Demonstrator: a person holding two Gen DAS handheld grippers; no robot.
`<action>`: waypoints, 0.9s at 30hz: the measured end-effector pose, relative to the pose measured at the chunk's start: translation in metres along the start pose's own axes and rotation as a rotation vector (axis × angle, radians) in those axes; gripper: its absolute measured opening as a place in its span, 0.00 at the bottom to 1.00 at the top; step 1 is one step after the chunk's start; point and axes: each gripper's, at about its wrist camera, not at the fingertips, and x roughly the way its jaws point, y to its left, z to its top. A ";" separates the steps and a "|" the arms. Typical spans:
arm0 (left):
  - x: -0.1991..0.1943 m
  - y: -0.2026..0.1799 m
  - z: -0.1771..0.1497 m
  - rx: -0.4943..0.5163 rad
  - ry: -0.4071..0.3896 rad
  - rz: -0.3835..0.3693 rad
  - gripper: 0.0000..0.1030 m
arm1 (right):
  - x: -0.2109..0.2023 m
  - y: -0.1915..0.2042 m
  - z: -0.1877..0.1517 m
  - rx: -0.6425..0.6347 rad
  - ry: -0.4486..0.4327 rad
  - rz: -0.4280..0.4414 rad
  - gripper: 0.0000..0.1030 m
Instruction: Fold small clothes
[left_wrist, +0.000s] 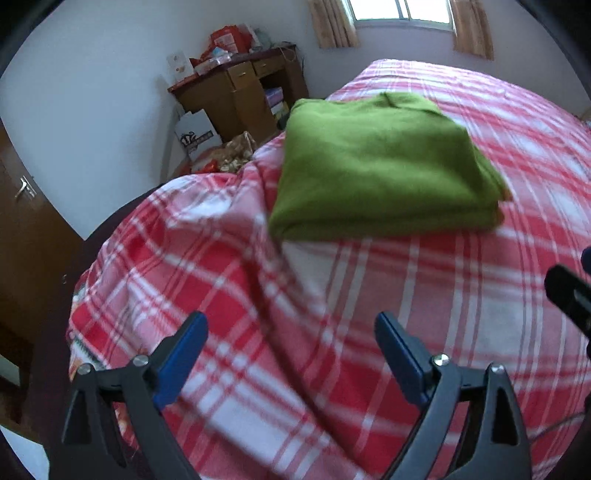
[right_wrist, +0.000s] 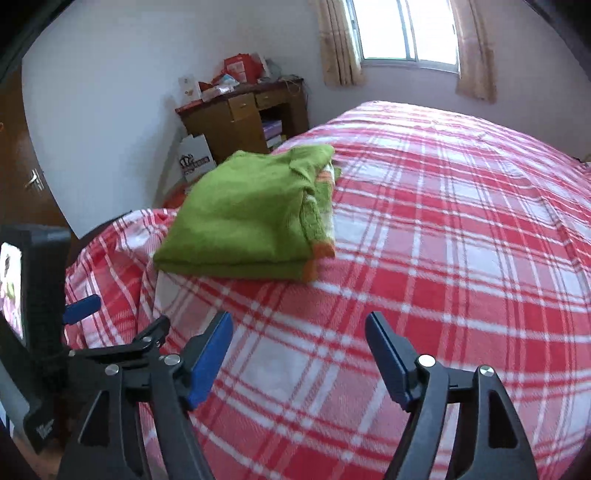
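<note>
A green knitted garment (left_wrist: 380, 166) with orange trim lies folded in a neat stack on the red-and-white plaid bed cover (left_wrist: 369, 314). It also shows in the right wrist view (right_wrist: 247, 218), at the bed's left side. My left gripper (left_wrist: 291, 325) is open and empty, held above the cover, well short of the garment. My right gripper (right_wrist: 299, 325) is open and empty too, above the cover nearer than the garment. The left gripper's body with its small screen (right_wrist: 22, 295) shows at the left of the right wrist view.
A wooden desk (left_wrist: 240, 92) piled with boxes stands by the far wall, with a white paper bag (left_wrist: 197, 134) on the floor beside it. A curtained window (right_wrist: 406, 33) is behind the bed. A brown door (left_wrist: 22, 206) is at the left.
</note>
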 end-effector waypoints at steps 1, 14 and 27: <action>-0.003 0.001 -0.004 0.005 -0.002 0.004 0.91 | -0.002 0.002 -0.003 -0.001 0.006 0.000 0.73; -0.103 0.037 0.002 -0.067 -0.274 0.082 1.00 | -0.087 0.038 -0.003 -0.070 -0.094 -0.028 0.73; -0.184 0.057 0.002 -0.119 -0.484 0.013 1.00 | -0.194 0.053 0.025 -0.040 -0.443 -0.064 0.89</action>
